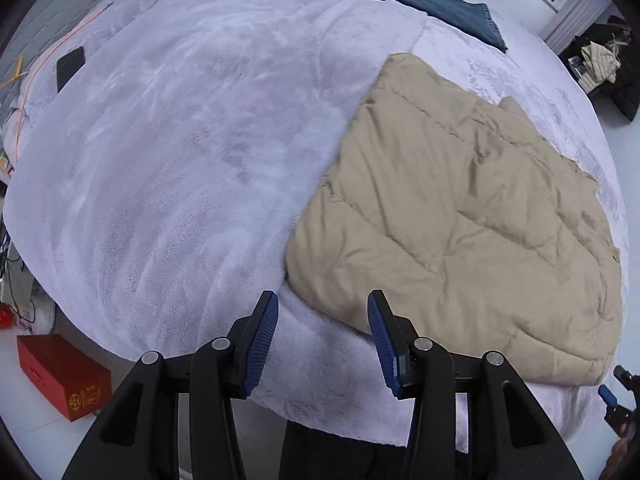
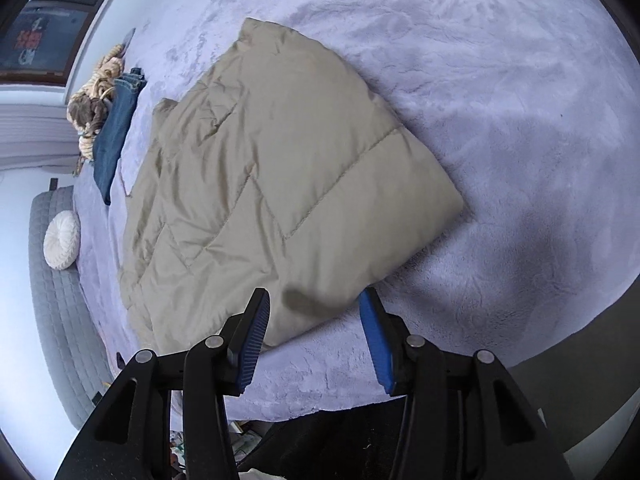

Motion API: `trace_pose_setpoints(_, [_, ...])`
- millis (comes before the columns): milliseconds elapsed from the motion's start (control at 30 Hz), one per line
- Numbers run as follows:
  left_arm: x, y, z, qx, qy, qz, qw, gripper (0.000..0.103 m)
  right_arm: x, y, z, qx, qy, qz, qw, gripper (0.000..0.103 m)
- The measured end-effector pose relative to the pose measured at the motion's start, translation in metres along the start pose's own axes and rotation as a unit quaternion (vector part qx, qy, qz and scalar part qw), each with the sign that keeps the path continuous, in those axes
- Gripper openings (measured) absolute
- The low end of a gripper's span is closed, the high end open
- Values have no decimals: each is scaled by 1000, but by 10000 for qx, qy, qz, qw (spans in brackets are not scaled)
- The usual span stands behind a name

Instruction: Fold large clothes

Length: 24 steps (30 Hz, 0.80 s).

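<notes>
A beige quilted puffer coat [image 1: 460, 216] lies folded into a flat rectangle on a lilac plush bed cover [image 1: 180, 152]. In the right wrist view the coat [image 2: 280, 184] fills the middle of the bed cover [image 2: 500, 160]. My left gripper [image 1: 323, 308] is open and empty, hovering above the near edge of the bed, just left of the coat's near corner. My right gripper [image 2: 314, 304] is open and empty, above the coat's near edge, not touching it. The right gripper's blue fingertip also shows at the far right of the left wrist view [image 1: 608, 394].
Folded blue jeans [image 1: 428, 0] and a tan knitted item [image 2: 96, 96] lie at the far side of the bed. A black phone [image 1: 70, 66] lies on the cover. A red box [image 1: 64, 376] stands on the floor. A grey headboard [image 2: 60, 292] holds a white round cushion [image 2: 62, 240].
</notes>
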State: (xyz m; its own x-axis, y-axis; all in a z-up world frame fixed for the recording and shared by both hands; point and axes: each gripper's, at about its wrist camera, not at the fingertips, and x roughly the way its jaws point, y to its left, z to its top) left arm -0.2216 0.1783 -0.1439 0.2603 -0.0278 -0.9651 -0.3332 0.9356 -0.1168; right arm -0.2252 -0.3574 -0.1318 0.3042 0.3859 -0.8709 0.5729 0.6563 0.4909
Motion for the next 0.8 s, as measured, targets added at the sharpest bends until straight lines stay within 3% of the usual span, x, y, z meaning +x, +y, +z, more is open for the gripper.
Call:
trace_pose_setpoints(200, [-27, -33, -7, 314, -33, -302, 9990, 49, -5, 15, -11, -521, 170, 161, 9984, 59])
trace_pose_setpoints(233, [-29, -39, -7, 366, -23, -314, 9988, 56, -5, 19, -13, -571, 185, 161, 9981, 62])
trace_pose_setpoints(267, [-30, -44, -6, 414, -7, -319, 9986, 82, -5, 22, -15, -616, 198, 171, 9978, 64])
trace_pose_setpoints(333, [-35, -51, -2, 496, -147, -256, 9983, 97, -8, 25, -19, -697, 200, 228, 9971, 67])
trace_pose_setpoints(700, [-23, -45, 44, 1036, 22, -298, 9942, 98, 30, 88, -32, -856, 227, 342, 9955, 68])
trace_pose_setpoints(800, [-15, -43, 58, 1213, 119, -271, 9922, 98, 40, 110, -37, -901, 132, 366, 9952, 82])
